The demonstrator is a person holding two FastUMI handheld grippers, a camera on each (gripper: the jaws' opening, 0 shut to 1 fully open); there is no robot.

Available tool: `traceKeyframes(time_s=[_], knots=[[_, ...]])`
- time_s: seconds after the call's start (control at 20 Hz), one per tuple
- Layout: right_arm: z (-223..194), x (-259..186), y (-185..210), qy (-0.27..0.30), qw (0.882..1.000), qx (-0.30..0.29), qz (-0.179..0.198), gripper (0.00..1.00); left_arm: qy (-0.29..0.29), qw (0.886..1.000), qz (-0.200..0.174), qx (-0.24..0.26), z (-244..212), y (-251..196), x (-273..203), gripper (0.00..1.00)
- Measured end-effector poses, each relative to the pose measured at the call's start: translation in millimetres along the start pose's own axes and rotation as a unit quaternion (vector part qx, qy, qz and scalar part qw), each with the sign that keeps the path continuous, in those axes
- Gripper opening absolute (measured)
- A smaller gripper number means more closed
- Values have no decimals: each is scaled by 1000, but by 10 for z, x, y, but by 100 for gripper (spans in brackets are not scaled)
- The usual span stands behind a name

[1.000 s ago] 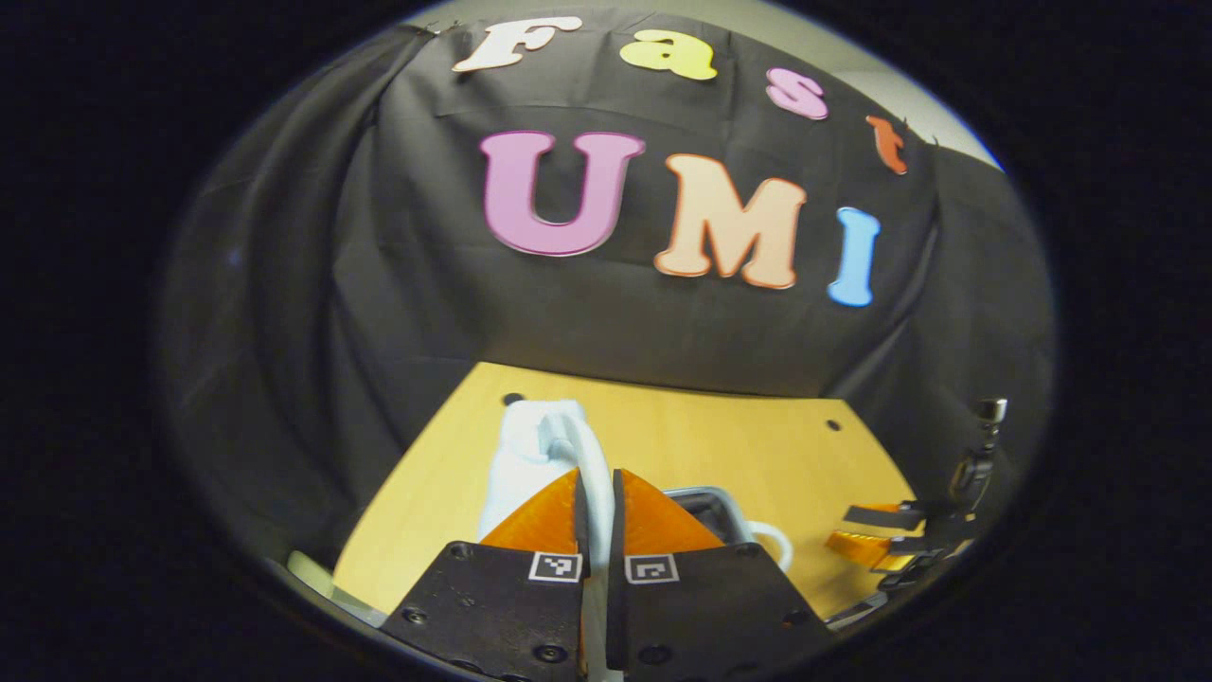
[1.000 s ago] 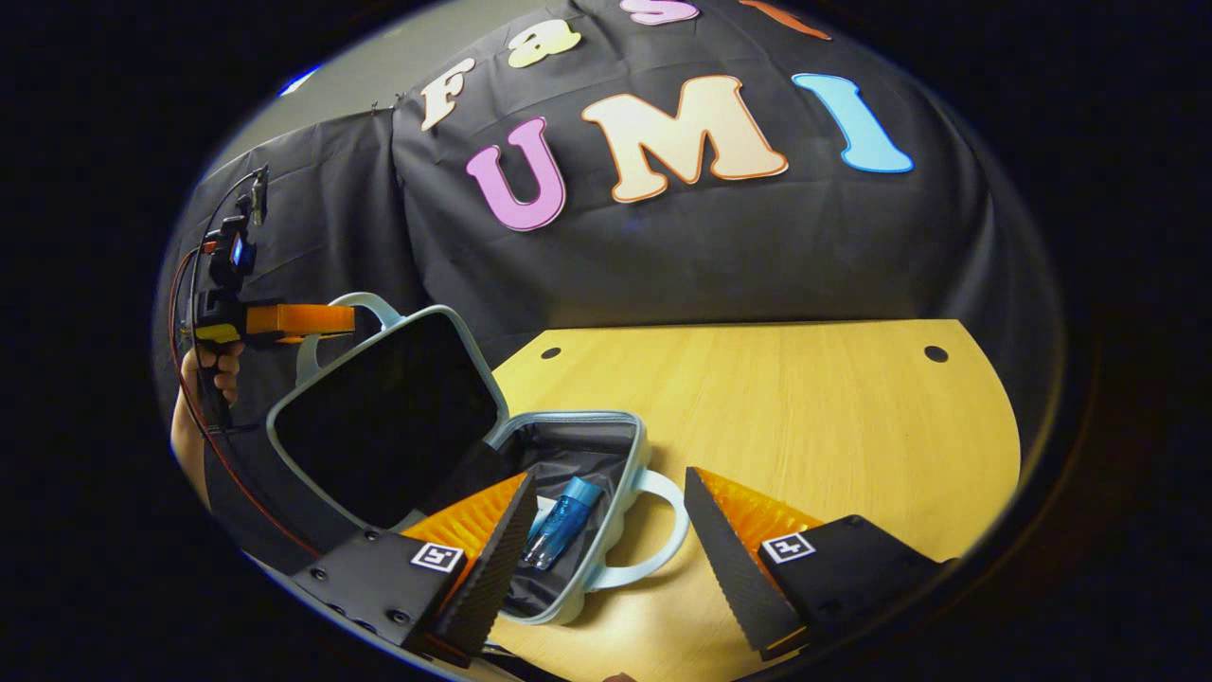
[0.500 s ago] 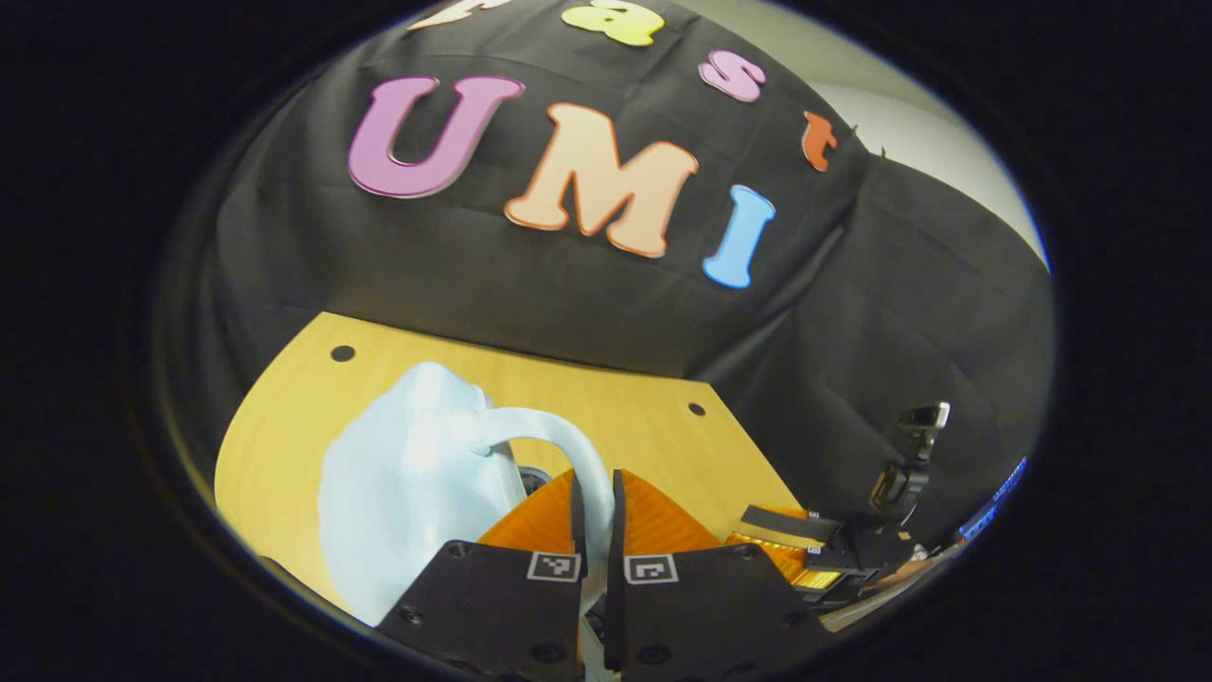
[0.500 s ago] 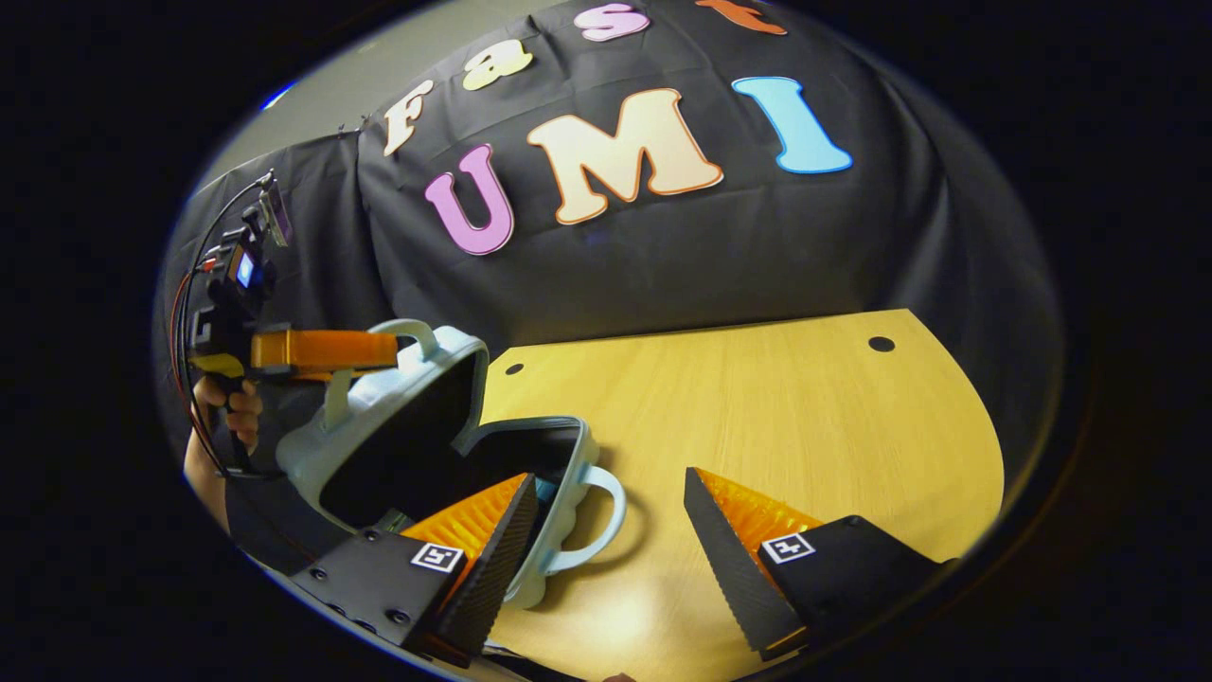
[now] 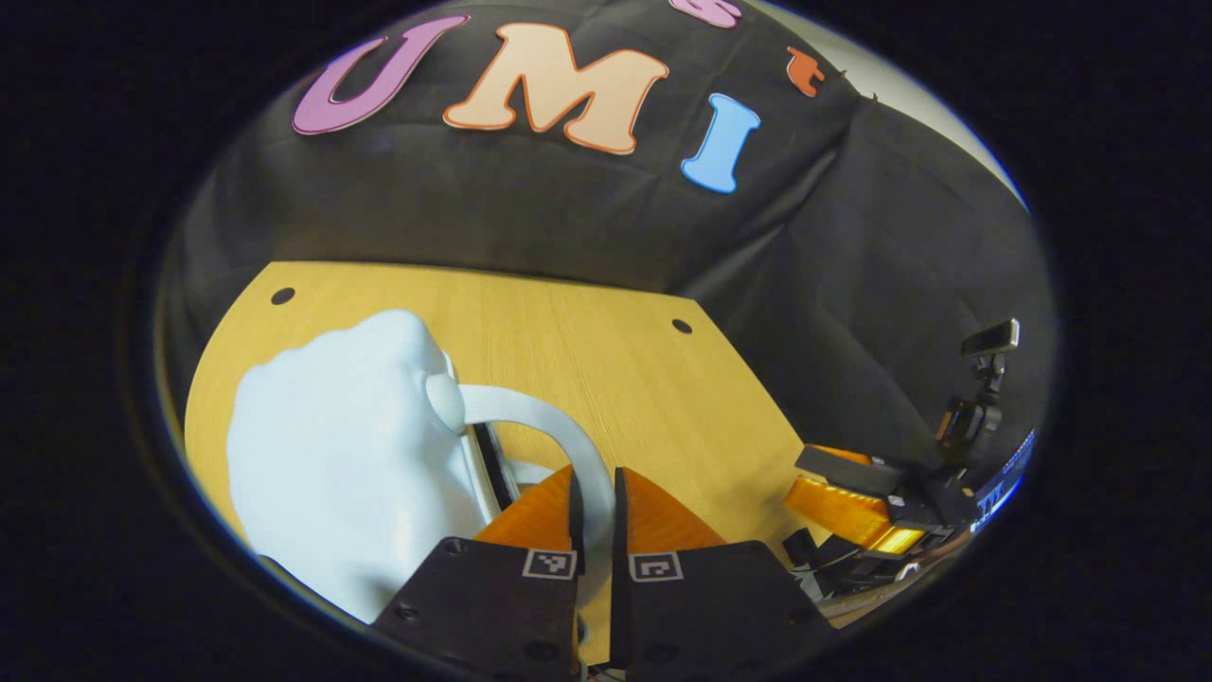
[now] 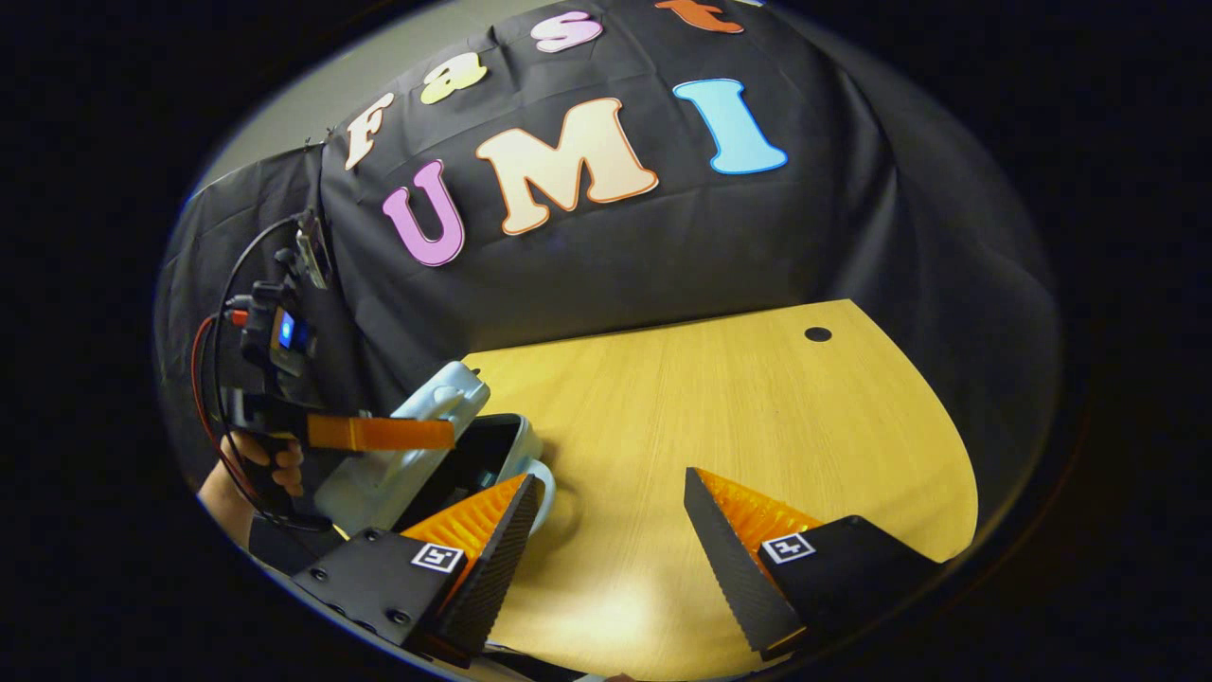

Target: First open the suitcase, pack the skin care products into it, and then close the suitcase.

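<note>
The pale blue suitcase lid (image 5: pixel 341 455) fills the lower left of the left gripper view, tilted well down over the base. My left gripper (image 5: pixel 594 478) is shut on the lid's curved handle (image 5: pixel 549 417). In the right gripper view the suitcase (image 6: pixel 407 455) sits at the lower left with a narrow dark gap under the lid, and the left gripper (image 6: pixel 445 434) reaches it from the left, held by a hand (image 6: pixel 260 464). The base's handle (image 6: pixel 542 478) pokes out beside my right gripper (image 6: pixel 611 478), which hangs open over the table to the suitcase's right. The inside of the suitcase is hidden.
The wooden table (image 6: pixel 720 398) stretches bare to the right of the suitcase, with a small round hole (image 6: pixel 817 333) near its far edge. Black cloth walls close the booth behind and at both sides. The right gripper (image 5: pixel 843 483) appears at the lower right of the left gripper view.
The left gripper has swung the lid down from nearly upright to almost over the base, hiding the blue bottle inside. The right gripper has stayed open and drifted slightly right.
</note>
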State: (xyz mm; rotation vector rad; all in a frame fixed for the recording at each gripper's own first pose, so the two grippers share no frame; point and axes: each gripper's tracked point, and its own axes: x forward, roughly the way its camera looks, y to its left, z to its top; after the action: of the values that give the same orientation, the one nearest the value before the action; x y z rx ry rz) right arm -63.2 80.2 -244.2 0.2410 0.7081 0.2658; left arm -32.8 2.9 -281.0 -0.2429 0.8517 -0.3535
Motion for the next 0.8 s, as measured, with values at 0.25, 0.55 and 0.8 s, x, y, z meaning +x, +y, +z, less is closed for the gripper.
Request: traceKeyframes(time_s=[0.25, 0.55, 0.8], knots=[[26, -135, -142, -1, 1000, -7, 5, 98, 46, 997, 55, 41, -400, 11, 416, 3], [522, -305, -177, -73, 996, -56, 20, 98, -84, 984, 137, 74, 88, -250, 146, 69], [1457, -686, 126, -228, 967, -113, 11, 98, -233, 940, 231, 90, 745, -346, -686, 93]])
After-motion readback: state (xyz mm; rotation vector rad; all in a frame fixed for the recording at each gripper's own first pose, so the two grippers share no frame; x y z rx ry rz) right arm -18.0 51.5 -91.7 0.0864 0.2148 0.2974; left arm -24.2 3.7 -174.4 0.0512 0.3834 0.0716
